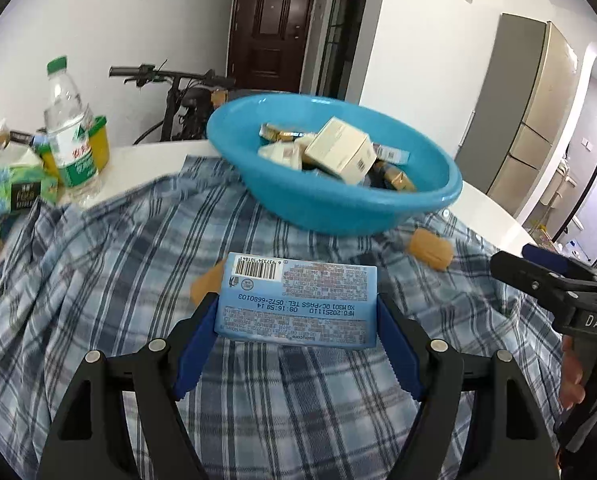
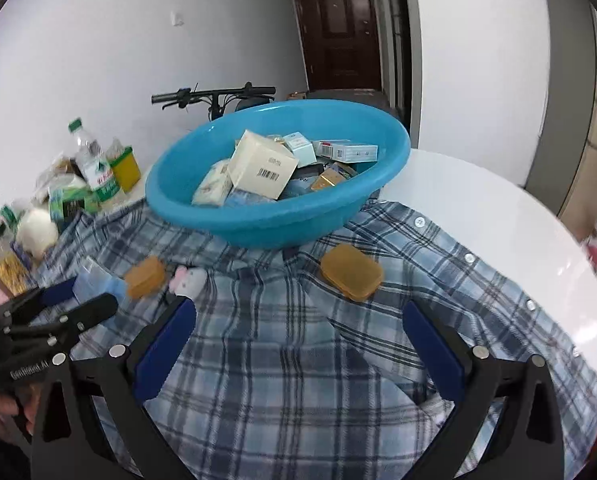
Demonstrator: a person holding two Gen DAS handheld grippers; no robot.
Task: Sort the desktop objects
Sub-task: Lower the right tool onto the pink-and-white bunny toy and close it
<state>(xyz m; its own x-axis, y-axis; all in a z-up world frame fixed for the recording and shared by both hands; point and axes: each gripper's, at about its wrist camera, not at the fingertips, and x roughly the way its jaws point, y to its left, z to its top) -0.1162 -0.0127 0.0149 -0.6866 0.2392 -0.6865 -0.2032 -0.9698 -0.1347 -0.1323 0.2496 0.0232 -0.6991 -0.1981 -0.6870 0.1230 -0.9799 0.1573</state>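
1. Left wrist view: the step in hand looks like carrying one item to the collecting container. The left gripper [image 1: 297, 308] has its blue pads clamped on the two short ends of a light-blue flat pack [image 1: 297, 300], barcode side up, held clear above the plaid shirt [image 1: 110, 280] spread over the table.
2. Landmark: the blue basin [image 1: 330, 184] sits beyond the pack, up the frame from it, already holding several small boxes, among them a cream box [image 1: 340, 150]. The pack is in front of the basin and not yet over its rim.
3. The next move, as I judge it, calls for bringing the pack forward over the near rim, high enough to clear it, then letting the pads part so it drops among the boxes.
4. Pose: this gripper slants down toward the cloth. An amber case [image 1: 430, 250] lies just in front of the basin, to its right.
5. The right gripper [image 1: 554, 280] enters at the right edge of this view, a hand [image 1: 578, 368] on its handle.
6. Right wrist view: the right gripper [image 2: 298, 336] stands with its jaws wide apart and nothing between them, angled down over the shirt [image 2: 282, 380] in front of the basin [image 2: 274, 216].
7. The amber case [image 2: 352, 272] lies just in front of the basin, a likely next pick. A second amber case [image 2: 145, 276] and a small plush toy [image 2: 188, 280] lie to the basin's front left, near the left gripper [image 2: 78, 300].
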